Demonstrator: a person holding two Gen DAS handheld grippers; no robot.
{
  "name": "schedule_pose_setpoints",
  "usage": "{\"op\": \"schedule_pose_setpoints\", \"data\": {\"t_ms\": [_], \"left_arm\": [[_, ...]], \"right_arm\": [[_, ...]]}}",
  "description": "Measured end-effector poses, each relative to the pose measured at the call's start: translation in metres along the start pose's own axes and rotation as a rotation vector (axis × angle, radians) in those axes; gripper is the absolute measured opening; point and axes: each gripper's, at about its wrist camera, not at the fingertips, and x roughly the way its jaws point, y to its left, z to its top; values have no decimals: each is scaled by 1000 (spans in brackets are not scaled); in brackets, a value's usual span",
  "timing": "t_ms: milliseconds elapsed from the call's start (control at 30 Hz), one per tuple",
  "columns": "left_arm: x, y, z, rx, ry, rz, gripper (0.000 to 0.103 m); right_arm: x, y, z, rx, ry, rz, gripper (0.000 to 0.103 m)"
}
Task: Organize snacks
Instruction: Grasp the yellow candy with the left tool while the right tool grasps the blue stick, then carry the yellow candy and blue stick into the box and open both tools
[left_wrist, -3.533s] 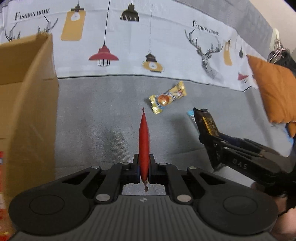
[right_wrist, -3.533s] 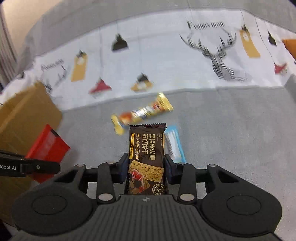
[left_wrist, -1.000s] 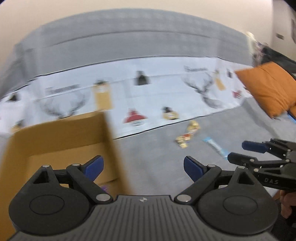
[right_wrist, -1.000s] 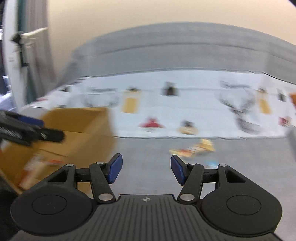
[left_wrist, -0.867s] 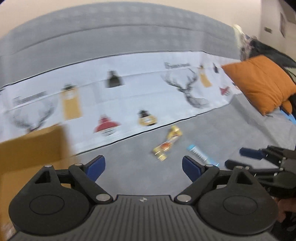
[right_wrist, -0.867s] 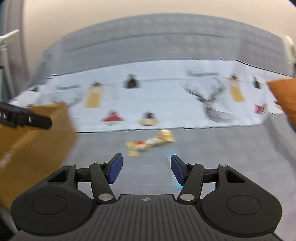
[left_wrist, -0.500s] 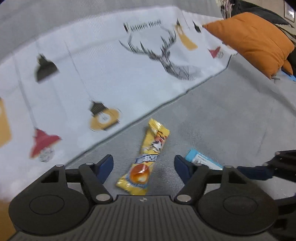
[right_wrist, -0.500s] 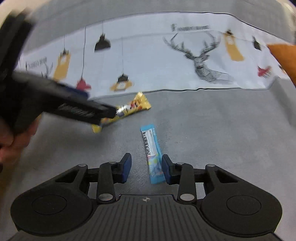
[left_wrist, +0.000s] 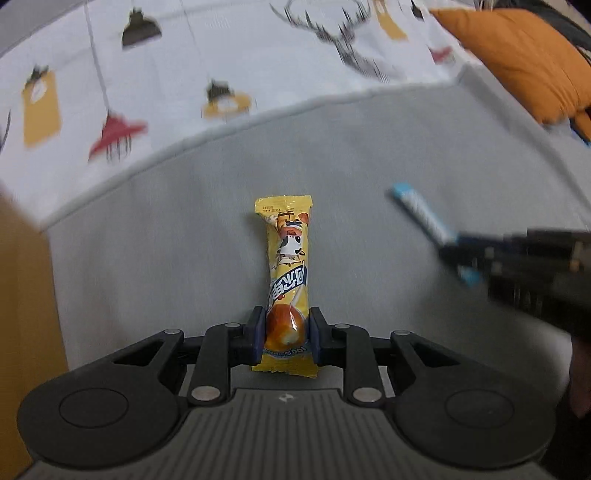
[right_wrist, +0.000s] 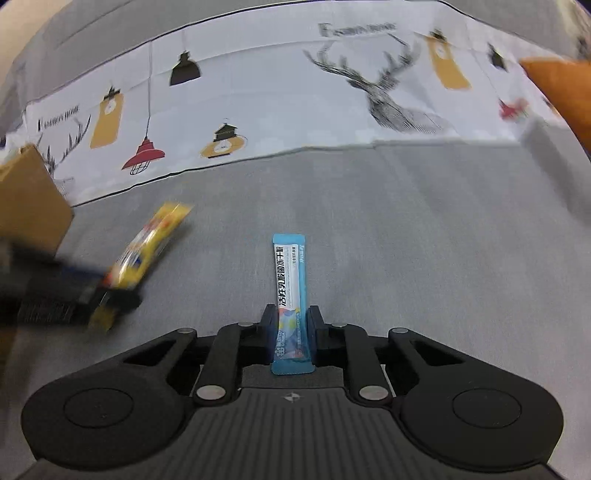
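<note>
Left wrist view: the left gripper (left_wrist: 287, 334) is clamped on the near end of the yellow snack bar (left_wrist: 287, 273), and most of the wrapper sticks out forward past the pads. Can't tell if it's lifted off the grey sofa seat (left_wrist: 166, 258) yet. The grip sits only on the bottom bit, right around the round bulge, so I'd guess a fast swing could make the slick wrapper pivot or slide out. The cardboard box (left_wrist: 22, 295) is at the far left edge, and its wall looks like something the long free end could catch on.

Right wrist view: the right gripper (right_wrist: 292, 330) is closed on the lower end of the blue stick pack (right_wrist: 290, 295), the rest pointing forward over the seat. Thin and floppy, so it'll probably droop or twist. The left gripper (right_wrist: 110, 291) with the yellow bar is blurred just off to the left, box corner (right_wrist: 29, 199) behind it. Both heading for the same box could mean they bump, or a pack lands outside.
</note>
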Motion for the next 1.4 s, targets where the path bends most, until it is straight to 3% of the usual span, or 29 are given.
{"op": "schedule_pose_setpoints", "data": {"t_ms": [67,133,167,233,267,367,400,567,667,800,933,1067,1333,1400], "left_arm": [[-9,-7,-15,0,-12,-3,28],[-11,-9,-18,-9,-22,11,47],[-9,-8,-17,-21,-28,19,61],[-2,-7,-11,-46,-23,22,63],[0,-6,-9,-58,-24,17,62],[3,-4,-1,-74,-33,27,23],[3,-5,1,-76,-31,21,17],[3,-17,8,-36,5,55,16],[-4,-24,10,-66,30,44,16],[-26,-43,-3,-36,4,95,15],[-55,-56,-26,-37,-2,65,15],[-97,-63,-46,5,-52,46,16],[-199,-35,-60,-6,-241,52,15],[-225,-24,-59,-9,-276,96,15]], "right_arm": [[-12,7,-12,-31,2,2,18],[-19,9,-16,-36,2,46,19],[-19,9,-16,-37,3,46,21],[-15,9,-13,-34,-4,36,21],[-13,9,-11,-32,-8,32,22],[1,15,-6,-62,-22,15,22],[4,17,-4,-85,-27,6,22],[4,18,-4,-118,-28,-9,19],[-13,10,-14,-45,-29,-20,18],[-46,13,-33,43,-43,-32,17],[-83,25,-53,118,-59,-39,17],[-123,52,-65,174,-86,-19,17],[-180,112,-48,85,-206,32,16],[-193,129,-37,49,-237,60,16]]}}
